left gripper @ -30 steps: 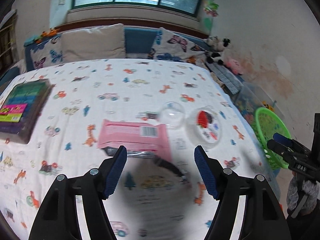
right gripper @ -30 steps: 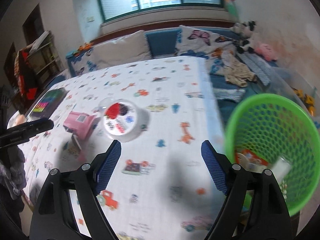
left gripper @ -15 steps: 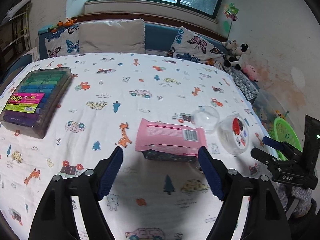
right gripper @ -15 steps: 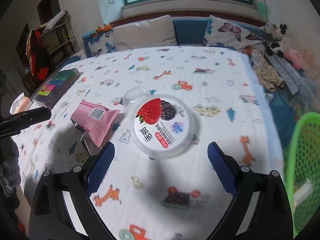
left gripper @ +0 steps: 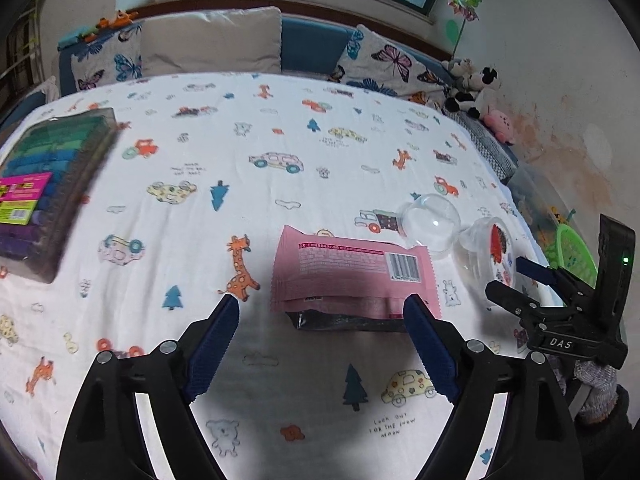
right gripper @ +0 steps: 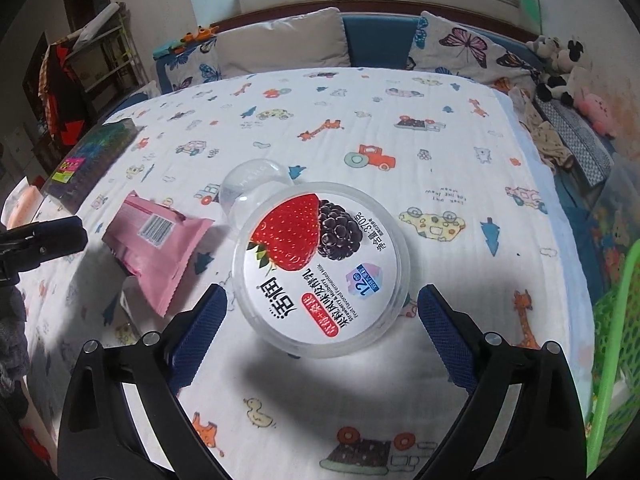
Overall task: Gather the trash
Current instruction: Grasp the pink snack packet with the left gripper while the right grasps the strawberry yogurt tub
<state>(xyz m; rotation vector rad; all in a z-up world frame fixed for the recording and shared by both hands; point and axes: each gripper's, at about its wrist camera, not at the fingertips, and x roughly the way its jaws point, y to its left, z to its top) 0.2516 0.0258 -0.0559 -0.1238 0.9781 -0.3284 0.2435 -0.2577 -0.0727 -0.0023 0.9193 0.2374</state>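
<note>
A pink snack packet (left gripper: 352, 276) lies flat on the cartoon-print sheet, over a dark wrapper. My left gripper (left gripper: 320, 304) hangs just short of it, its jaws opening, with the packet's near edge between the fingertips and untouched. To the right stand a clear dome lid (left gripper: 430, 224) and a round yogurt tub (right gripper: 324, 268) with a strawberry label. My right gripper (right gripper: 322, 302) straddles the tub's near side, its jaws opening and its pads clear of the tub. The packet (right gripper: 160, 236) and the left gripper (right gripper: 44, 240) show at the left in the right wrist view.
A green mesh basket (right gripper: 616, 320) stands off the bed's right edge. A box of coloured pens (left gripper: 44, 184) lies at the far left. Pillows (left gripper: 208, 44) line the back and plush toys (left gripper: 476, 84) sit in the right corner.
Both grippers came lower and closer to the sheet and opened wider. The right one swung from the basket to the tub. The left one closed in on the packet.
</note>
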